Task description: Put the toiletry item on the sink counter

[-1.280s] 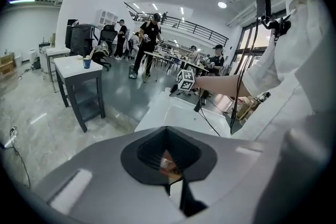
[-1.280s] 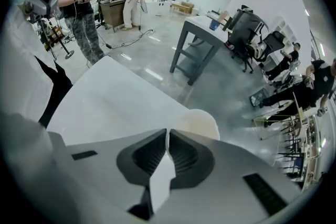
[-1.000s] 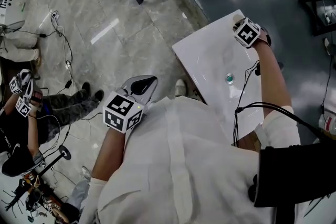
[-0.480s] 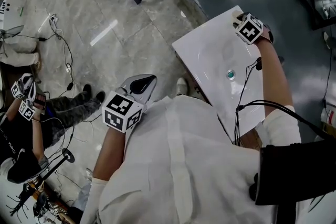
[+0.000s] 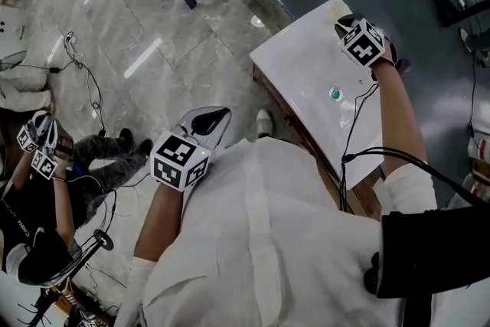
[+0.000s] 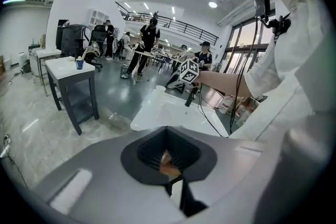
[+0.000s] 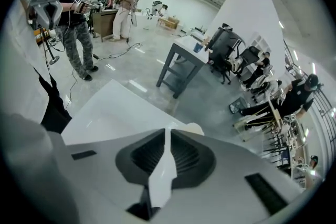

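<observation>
On the white sink bench [image 5: 298,69], far corner, our cream rounded toiletry item [image 7: 197,128] looks delivered; left hand-held gripper [image 6: 167,136] and right hand-held gripper [image 7: 168,136] closed, empty.

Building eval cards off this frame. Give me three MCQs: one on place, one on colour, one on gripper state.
1. Where is the right gripper?
A. Over the far corner of the white rectangular sink counter
B. Low beside the person's hip
C. Underneath the counter

2. What colour is the small round drain fitting in the sink counter?
A. Red
B. Green
C. Yellow

3. How do the jaws of the left gripper stand?
A. Wide apart
B. Clamped on a bottle
C. Together, nothing between them

Answers:
1 A: the head view shows it at the counter's far corner, arm stretched across.
2 B: the fitting shows green against the white surface.
3 C: the left gripper view shows its jaws meeting, with nothing gripped.
</observation>
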The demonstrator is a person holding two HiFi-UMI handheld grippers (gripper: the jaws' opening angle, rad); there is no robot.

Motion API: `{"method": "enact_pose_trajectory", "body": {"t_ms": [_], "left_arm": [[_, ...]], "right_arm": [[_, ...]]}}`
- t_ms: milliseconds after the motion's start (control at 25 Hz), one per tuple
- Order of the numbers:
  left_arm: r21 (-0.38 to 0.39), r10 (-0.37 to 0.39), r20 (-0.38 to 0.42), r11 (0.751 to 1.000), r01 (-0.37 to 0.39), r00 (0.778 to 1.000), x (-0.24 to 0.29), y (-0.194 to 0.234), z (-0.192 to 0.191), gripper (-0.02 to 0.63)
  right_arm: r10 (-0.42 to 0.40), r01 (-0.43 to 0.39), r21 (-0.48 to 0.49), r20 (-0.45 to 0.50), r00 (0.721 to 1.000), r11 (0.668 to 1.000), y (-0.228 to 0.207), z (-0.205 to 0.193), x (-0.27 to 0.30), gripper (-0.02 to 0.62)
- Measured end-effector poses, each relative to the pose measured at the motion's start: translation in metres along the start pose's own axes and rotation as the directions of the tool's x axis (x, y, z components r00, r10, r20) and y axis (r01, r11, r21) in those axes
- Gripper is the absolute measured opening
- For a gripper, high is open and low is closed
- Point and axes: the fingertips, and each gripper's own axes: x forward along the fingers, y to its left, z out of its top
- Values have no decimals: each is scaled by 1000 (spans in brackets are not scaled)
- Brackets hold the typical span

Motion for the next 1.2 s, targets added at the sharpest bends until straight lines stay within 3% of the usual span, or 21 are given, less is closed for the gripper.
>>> {"method": "enact_pose_trajectory", "body": {"t_ms": [160, 480, 960, 1200], "left_arm": [[29, -30, 13, 999, 30, 999, -18, -7, -11, 6], [74, -75, 33, 995, 72, 997, -52, -15, -43, 6], [119, -172, 37, 979, 167, 984, -106, -34, -90, 6], [144, -207, 30, 969, 201, 978, -122, -48, -112, 6]], "right_arm": [[-21, 19, 41, 42, 999, 999, 38, 15, -31, 14], [5, -30, 184, 137, 991, 983, 144, 43, -66, 6], [41, -98, 263, 214, 976, 960, 290, 95, -112, 6], [41, -117, 301, 248, 968, 947, 350, 102, -131, 6]]}}
